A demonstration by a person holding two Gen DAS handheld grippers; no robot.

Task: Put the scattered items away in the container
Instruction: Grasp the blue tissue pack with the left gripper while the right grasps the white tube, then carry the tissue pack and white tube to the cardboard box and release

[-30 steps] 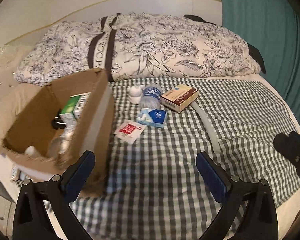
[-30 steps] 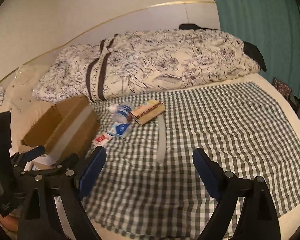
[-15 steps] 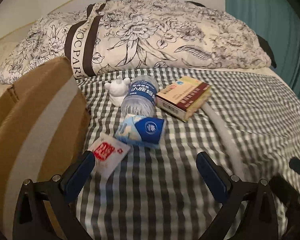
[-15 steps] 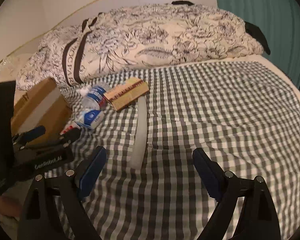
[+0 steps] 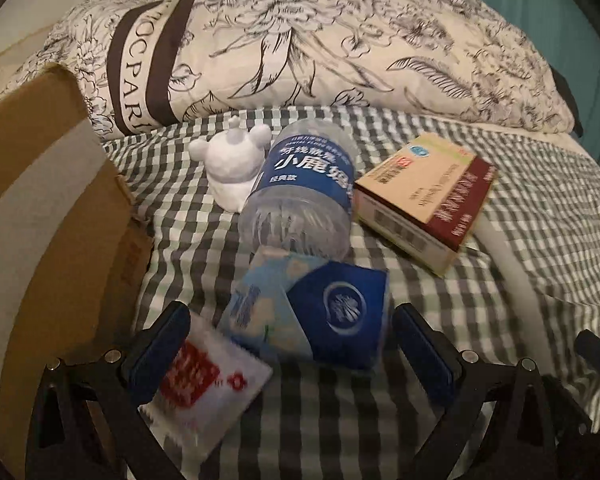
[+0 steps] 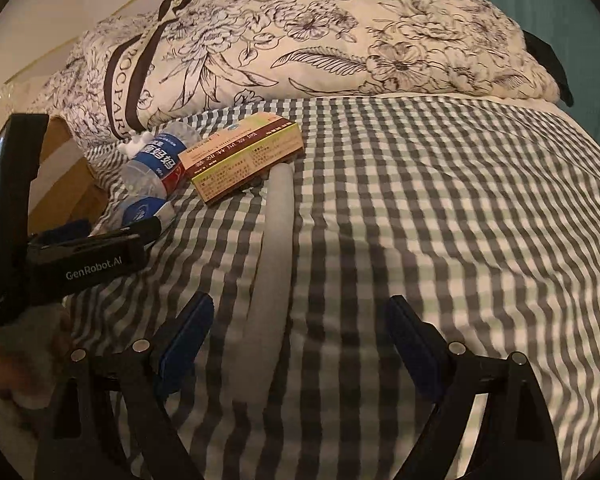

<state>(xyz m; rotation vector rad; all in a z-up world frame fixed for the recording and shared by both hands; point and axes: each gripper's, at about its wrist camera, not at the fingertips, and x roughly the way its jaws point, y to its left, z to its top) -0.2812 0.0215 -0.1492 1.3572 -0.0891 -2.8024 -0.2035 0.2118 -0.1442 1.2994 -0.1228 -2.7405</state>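
Left wrist view: left gripper (image 5: 288,340) jaws spread wide, nothing clamped, blue tissue pack (image 5: 312,312) between the tips, cardboard box (image 5: 48,216) just left. Centre on the pack before closing — avoid the red sachet (image 5: 204,384). Right gripper (image 6: 296,340) jaws closing, astride the grey tube (image 6: 272,256), not pressing. Both views nearer the items than a second ago.

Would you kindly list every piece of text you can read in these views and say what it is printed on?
"GenRobot.AI": left gripper body.
"小鹿": bottle label; its smaller lines are blurred.
"OCPAR", cut off: dark band on floral pillow.
Red-and-cream box, blue packet, red-and-white sachet: print unreadable.
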